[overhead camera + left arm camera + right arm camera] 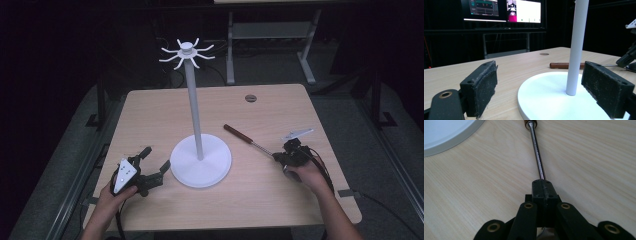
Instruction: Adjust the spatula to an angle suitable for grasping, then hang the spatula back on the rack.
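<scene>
There is one utensil on the desk: it has a brown wooden handle and a thin metal shaft. In the high view it lies right of the centre of the frame, running slantwise from the handle at the upper left down to the right tool. The right tool is pressed together on the lower end of the shaft; in the right gripper view the shaft goes up from the closed pads to the top of the frame, where the brown handle begins.

There is one white stand in the middle of the desk. It has one round flat base, one tall pole and one crown of curved hooks at the top; I count about eight hooks, but they are small. The base lies just left of the utensil handle, with a narrow gap of bare wood between them.

There are two tools, one in each hand. The left tool rests at the lower left of the high view, just beside the rim of the base. Its jaws are spread wide and hold nothing; in the left gripper view the pole and the base stand beyond them, and the pole hides a part of the utensil handle.

One small round hole cover sits near the far edge of the desk. Two lit monitors show at the upper left of the left gripper view.
</scene>
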`<action>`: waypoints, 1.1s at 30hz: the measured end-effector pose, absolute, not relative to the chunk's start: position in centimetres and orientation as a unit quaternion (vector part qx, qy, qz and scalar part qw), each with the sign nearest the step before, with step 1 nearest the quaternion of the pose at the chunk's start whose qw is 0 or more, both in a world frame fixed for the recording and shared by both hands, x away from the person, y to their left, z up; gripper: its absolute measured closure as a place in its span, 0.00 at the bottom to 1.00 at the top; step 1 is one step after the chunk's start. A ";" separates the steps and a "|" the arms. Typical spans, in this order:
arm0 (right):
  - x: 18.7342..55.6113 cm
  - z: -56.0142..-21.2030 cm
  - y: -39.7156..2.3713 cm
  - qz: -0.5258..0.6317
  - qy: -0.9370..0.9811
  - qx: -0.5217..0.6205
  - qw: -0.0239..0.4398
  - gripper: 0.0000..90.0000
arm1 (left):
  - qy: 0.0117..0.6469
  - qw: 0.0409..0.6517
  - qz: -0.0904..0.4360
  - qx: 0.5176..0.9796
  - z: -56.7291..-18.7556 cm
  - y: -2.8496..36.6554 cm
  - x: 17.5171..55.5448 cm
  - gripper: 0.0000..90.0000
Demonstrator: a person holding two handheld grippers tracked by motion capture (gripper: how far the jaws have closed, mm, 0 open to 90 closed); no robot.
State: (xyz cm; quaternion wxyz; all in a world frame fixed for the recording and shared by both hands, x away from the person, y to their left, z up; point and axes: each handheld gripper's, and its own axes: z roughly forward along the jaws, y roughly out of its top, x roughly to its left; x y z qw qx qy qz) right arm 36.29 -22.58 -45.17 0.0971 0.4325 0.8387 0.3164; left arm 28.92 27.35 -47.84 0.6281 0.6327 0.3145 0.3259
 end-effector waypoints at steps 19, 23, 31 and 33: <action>37.4 -43.7 -22.4 0.344 0.841 0.413 0.057 0.63 | 0.318 0.627 0.324 0.634 -47.8 27.3 28.9 0.14; 38.1 -43.5 -21.7 0.329 0.847 0.413 0.068 0.56 | 0.318 0.627 0.324 0.634 -47.8 27.3 28.9 0.14; 40.2 -42.9 -20.3 0.311 0.857 0.406 0.066 0.52 | 0.318 0.627 0.324 0.634 -47.8 27.3 28.9 0.14; 40.8 -42.8 -19.7 0.304 0.860 0.405 0.061 0.51 | 0.318 0.627 0.324 0.634 -47.8 27.3 28.9 0.14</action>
